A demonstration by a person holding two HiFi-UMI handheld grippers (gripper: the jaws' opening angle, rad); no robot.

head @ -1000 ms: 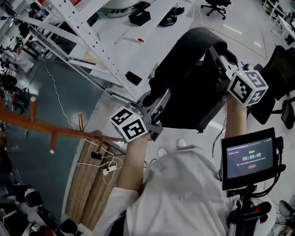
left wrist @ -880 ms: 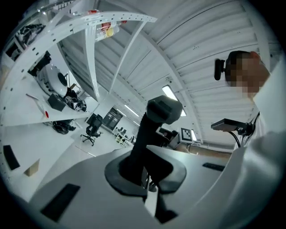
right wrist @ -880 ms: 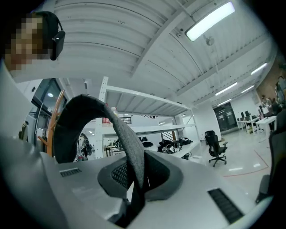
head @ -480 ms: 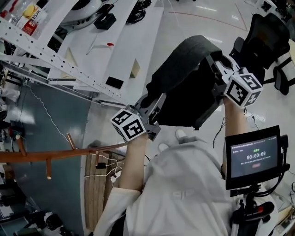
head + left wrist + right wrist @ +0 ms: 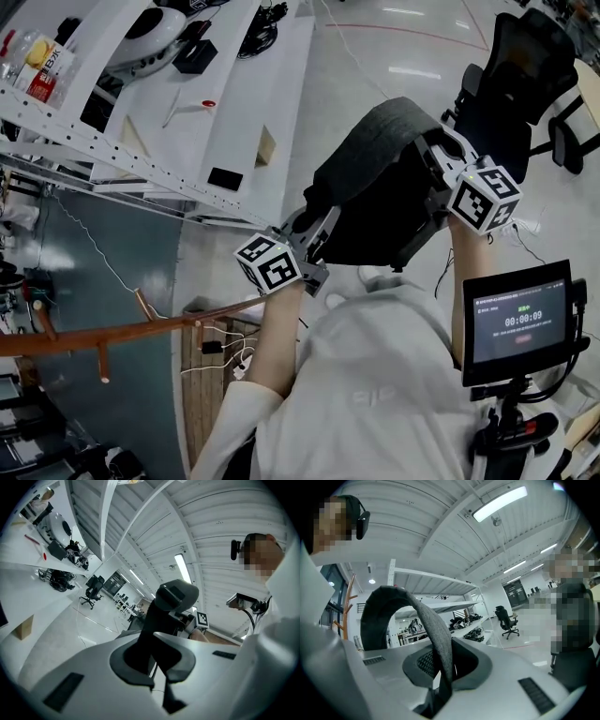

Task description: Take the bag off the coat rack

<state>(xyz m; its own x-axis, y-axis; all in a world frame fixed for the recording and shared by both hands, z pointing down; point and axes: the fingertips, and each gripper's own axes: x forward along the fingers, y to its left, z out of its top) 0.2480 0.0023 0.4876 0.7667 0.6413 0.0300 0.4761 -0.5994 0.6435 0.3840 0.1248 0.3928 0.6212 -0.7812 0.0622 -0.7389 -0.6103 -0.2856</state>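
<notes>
A dark grey felt bag [image 5: 375, 183] hangs in the air between my two grippers, away from the wooden coat rack [image 5: 103, 336] at the lower left. My left gripper [image 5: 314, 223] is shut on the bag's dark strap [image 5: 152, 620] at the bag's left end. At the right end, my right gripper [image 5: 433, 159] is shut on a grey strap [image 5: 426, 616] that arches in a loop before its jaws. In the gripper views my left gripper [image 5: 154, 660] and right gripper [image 5: 440, 670] each show the strap pinched between the jaws. The rack [image 5: 347, 602] stands at the far left.
White tables under a perforated shelving frame [image 5: 141, 155] run along the upper left. A black office chair [image 5: 525, 75] stands at the upper right. A screen on a stand [image 5: 520, 319] sits by my right arm. Cables and a power strip [image 5: 220, 349] lie below the rack.
Both grippers have sunk with the bag still held between them. The coat rack has slid further toward the lower left of the head view, away from the bag.
</notes>
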